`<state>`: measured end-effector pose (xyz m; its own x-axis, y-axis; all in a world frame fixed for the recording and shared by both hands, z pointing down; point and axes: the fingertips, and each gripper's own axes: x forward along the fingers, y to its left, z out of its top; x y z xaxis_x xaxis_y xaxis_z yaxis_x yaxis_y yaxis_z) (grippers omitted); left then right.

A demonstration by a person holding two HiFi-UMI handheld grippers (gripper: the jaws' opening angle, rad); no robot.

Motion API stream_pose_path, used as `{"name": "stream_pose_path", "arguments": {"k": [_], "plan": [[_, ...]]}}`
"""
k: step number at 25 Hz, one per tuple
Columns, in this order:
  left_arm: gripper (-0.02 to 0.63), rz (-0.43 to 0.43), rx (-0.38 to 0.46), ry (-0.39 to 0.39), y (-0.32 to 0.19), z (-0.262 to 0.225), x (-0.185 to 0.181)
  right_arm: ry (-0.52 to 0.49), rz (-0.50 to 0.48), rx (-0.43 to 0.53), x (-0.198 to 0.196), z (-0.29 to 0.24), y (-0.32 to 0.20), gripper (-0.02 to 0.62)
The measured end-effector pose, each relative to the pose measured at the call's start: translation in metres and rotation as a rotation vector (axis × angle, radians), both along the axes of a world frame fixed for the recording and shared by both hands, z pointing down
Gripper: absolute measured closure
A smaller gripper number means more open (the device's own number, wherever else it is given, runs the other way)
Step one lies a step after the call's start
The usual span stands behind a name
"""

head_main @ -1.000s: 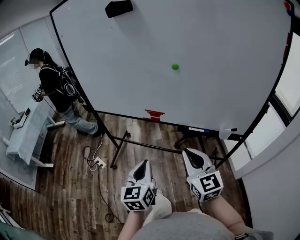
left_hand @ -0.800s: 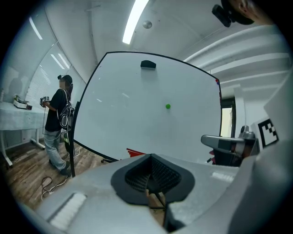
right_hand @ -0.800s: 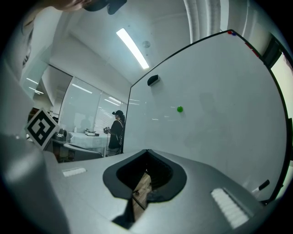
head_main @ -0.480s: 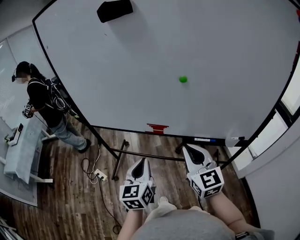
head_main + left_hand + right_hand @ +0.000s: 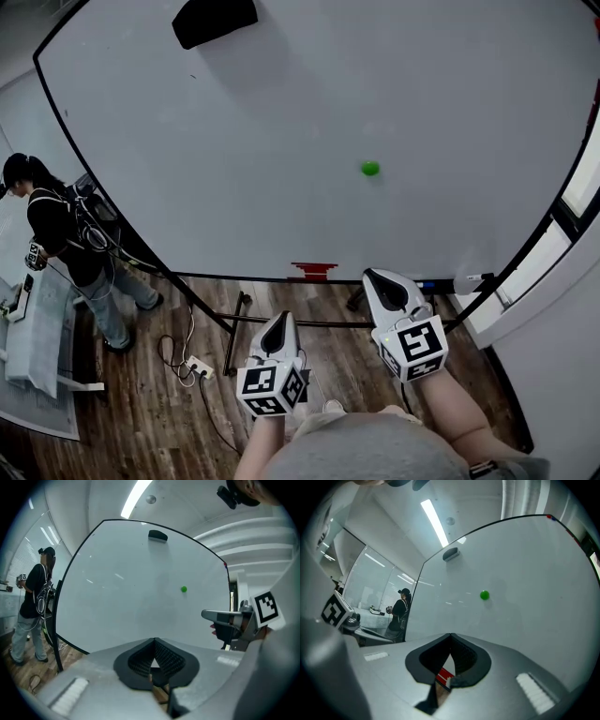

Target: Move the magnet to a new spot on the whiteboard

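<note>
Bystander [image 5: 58, 230] left; black block [image 5: 215, 21], maybe eraser; power strip [image 5: 199, 368] on floor [image 5: 141, 417].

A dark wood-plank floor [image 5: 159, 422] is seen below the left hand-held gripper [image 5: 282, 321] and the right hand-held gripper [image 5: 372, 277]. Left of the left hand-held gripper, a white power strip [image 5: 197, 367] is laid on the floor, with a black cable [image 5: 208, 412] trailed beside it. Farther left, a pale worktop [image 5: 37, 328] is placed, and a person [image 5: 56, 234] in dark clothes is seen standing at it. Right of the right hand-held gripper, a white wall [image 5: 553, 375] and a dark-framed window [image 5: 581, 183] are seen. Overhead, a long ceiling light [image 5: 435, 520] is lit, and a glass partition [image 5: 375, 581] is seen behind the person.
</note>
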<state>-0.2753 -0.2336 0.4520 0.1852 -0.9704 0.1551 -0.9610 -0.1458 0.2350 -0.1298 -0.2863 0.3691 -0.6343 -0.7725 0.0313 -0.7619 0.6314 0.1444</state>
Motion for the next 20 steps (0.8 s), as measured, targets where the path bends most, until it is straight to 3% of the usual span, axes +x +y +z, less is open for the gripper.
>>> {"name": "stream_pose_path", "arguments": {"k": [12, 20], "plan": [[0.601, 0.087, -0.004, 0.000, -0.032, 0.006, -0.005, 0.067, 0.143, 0.080, -0.007, -0.048, -0.060, 0.592], [0.601, 0.102, -0.014, 0.012, -0.037, 0.013, -0.011, 0.078, 0.238, 0.167, 0.000, -0.092, -0.088, 0.592]]}}
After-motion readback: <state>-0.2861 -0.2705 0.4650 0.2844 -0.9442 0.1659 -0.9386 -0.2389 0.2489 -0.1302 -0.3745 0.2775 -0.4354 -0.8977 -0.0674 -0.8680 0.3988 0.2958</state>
